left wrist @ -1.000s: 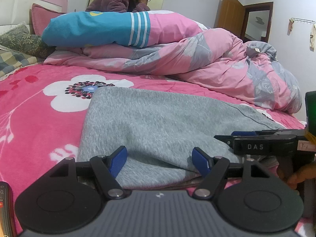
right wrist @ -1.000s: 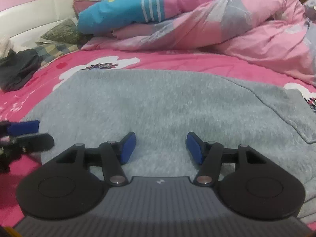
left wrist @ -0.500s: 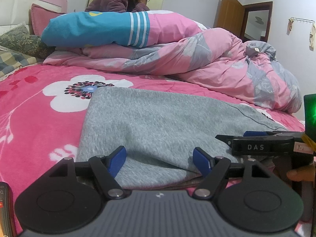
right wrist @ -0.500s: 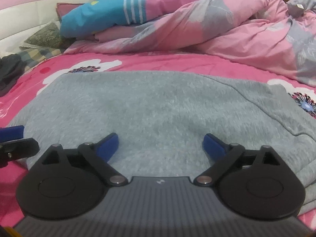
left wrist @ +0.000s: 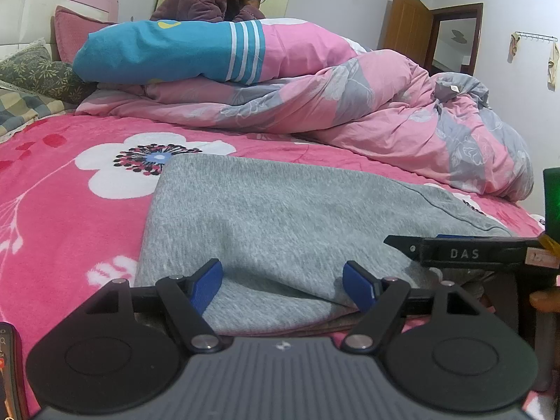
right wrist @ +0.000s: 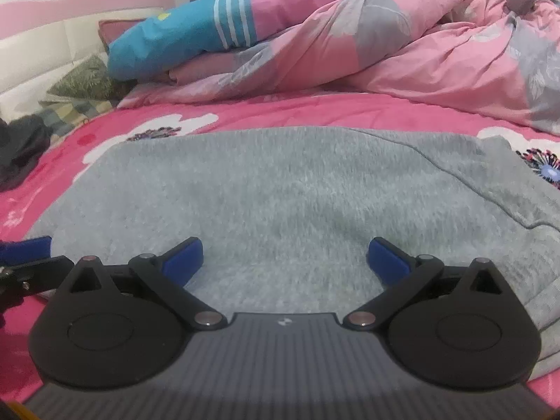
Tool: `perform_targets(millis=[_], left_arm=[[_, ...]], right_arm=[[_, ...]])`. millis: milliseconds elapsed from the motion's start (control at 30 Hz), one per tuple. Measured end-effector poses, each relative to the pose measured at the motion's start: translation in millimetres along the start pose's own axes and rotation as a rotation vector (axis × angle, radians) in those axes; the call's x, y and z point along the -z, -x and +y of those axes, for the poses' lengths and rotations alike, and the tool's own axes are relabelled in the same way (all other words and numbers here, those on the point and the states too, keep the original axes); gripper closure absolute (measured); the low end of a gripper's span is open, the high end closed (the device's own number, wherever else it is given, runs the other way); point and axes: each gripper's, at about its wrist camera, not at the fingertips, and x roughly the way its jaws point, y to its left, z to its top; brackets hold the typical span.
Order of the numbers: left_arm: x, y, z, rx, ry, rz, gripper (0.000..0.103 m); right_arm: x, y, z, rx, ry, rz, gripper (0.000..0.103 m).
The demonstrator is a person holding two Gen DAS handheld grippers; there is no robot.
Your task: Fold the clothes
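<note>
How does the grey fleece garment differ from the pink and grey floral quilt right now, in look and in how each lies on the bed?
The grey fleece garment is plain grey; the pink and grey floral quilt is printed pink with grey leaves.
The garment lies spread fairly flat, one layer folded over near the front; the quilt is heaped and rumpled.
The garment lies just ahead of both grippers; the quilt sits behind it.
Both rest on the pink flowered bed cover.
</note>
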Motion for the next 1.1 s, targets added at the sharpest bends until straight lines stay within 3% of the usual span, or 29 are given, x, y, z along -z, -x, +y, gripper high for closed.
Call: perform_targets(millis=[1100], left_arm=[[0.2, 0.5, 0.4, 0.004, 0.0, -0.001, 0.024]], right_arm=[[0.9, 0.2, 2.5, 0.003, 0.005, -0.007, 0.001]])
